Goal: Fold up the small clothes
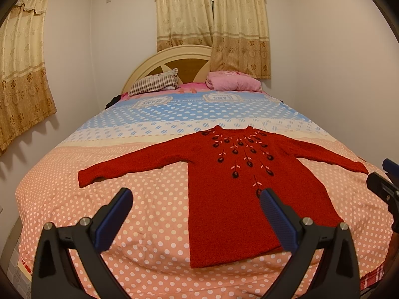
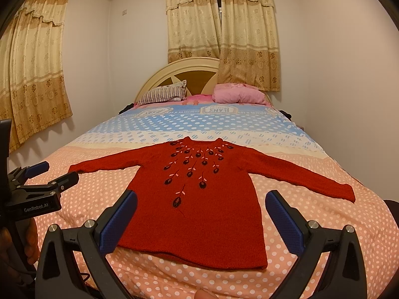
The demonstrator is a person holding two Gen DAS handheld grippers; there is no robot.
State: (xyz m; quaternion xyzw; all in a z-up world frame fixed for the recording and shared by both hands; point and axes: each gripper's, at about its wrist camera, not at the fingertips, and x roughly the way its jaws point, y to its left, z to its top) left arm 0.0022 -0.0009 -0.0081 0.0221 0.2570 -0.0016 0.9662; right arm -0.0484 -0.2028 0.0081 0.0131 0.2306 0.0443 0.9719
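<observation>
A red sweater [image 1: 224,186] lay flat on the bed [image 1: 124,211], face up, with both sleeves spread out wide to the sides. Little dark flowers ran down its front from the neck. Nothing on it was folded, so the job had not started. All the folds were left to do.

The left gripper [image 1: 197,201] was held above the near end of the bed. Its two blue fingers were wide apart and held nothing. The sweater's bottom edge was just ahead of it and a bit to its right. The left sleeve stretched out ahead of it, to its left.

The right gripper [image 2: 200,204] was held up too, with its fingers apart and nothing in them. The body of the sweater sat right in front of it, between its two fingers in the picture. The right sleeve reached out ahead, to its right.

A good first step would likely be folding a sleeve in over the body.

Far ahead of both grippers, a striped pillow [image 1: 154,83] and a pink pillow [image 1: 234,82] rested by the headboard [image 1: 174,57].
</observation>
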